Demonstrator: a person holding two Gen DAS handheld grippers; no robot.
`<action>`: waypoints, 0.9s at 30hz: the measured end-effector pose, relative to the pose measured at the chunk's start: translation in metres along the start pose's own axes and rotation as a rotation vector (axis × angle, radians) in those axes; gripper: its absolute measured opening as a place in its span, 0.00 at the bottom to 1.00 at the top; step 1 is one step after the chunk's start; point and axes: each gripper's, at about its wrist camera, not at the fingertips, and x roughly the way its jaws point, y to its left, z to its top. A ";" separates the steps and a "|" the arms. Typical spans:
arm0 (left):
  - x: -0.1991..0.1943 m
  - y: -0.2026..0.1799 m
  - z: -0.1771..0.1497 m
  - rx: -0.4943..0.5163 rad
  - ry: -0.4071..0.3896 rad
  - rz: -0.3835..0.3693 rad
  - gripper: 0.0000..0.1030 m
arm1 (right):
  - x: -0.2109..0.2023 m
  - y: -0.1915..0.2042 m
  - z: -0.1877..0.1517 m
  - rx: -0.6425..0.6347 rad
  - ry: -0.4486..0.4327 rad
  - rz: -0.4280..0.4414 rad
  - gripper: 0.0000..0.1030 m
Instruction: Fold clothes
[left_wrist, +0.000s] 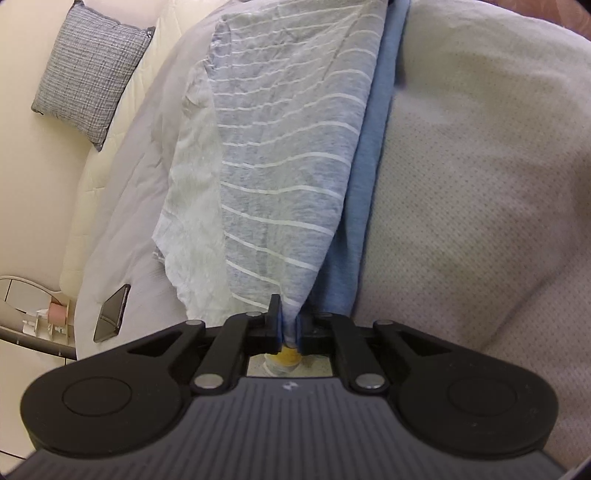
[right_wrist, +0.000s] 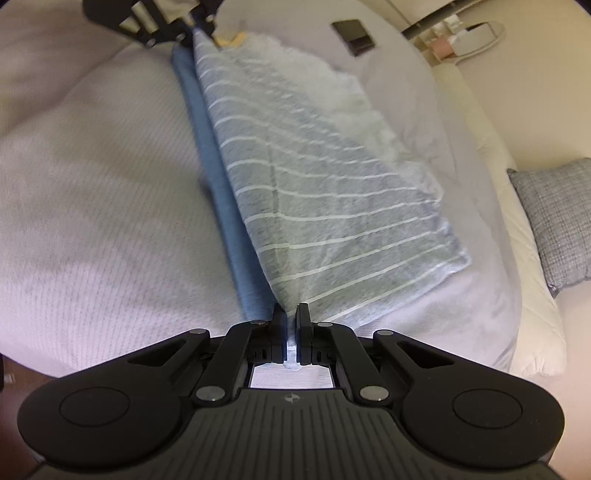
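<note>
A grey garment with thin white stripes (left_wrist: 288, 147) lies stretched along the bed, its blue layer (left_wrist: 365, 177) showing along one long edge. My left gripper (left_wrist: 289, 326) is shut on one end of it, with a bit of yellow (left_wrist: 288, 356) just behind the pads. In the right wrist view the same striped garment (right_wrist: 332, 206) runs away from my right gripper (right_wrist: 291, 321), which is shut on the opposite end. The left gripper (right_wrist: 199, 22) appears at the top of that view, holding the far end. A pale crinkled cloth (left_wrist: 195, 192) lies under the garment's other long edge.
The bed carries a textured beige cover (left_wrist: 480, 184) and a light grey sheet (right_wrist: 461, 147). A checked grey cushion (left_wrist: 92, 70) rests on the cream side part. A dark phone (left_wrist: 110, 314) lies near the bed's edge, by a small stand with oddments (left_wrist: 51, 317).
</note>
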 end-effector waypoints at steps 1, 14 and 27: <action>-0.003 0.000 0.000 0.000 0.000 0.003 0.08 | 0.002 0.000 0.001 -0.006 0.001 0.000 0.02; -0.012 -0.003 -0.003 -0.059 -0.014 0.005 0.02 | -0.001 -0.005 0.001 0.061 0.012 0.014 0.01; -0.016 -0.003 -0.004 -0.075 -0.020 -0.002 0.02 | -0.019 -0.014 -0.003 0.139 -0.027 0.003 0.00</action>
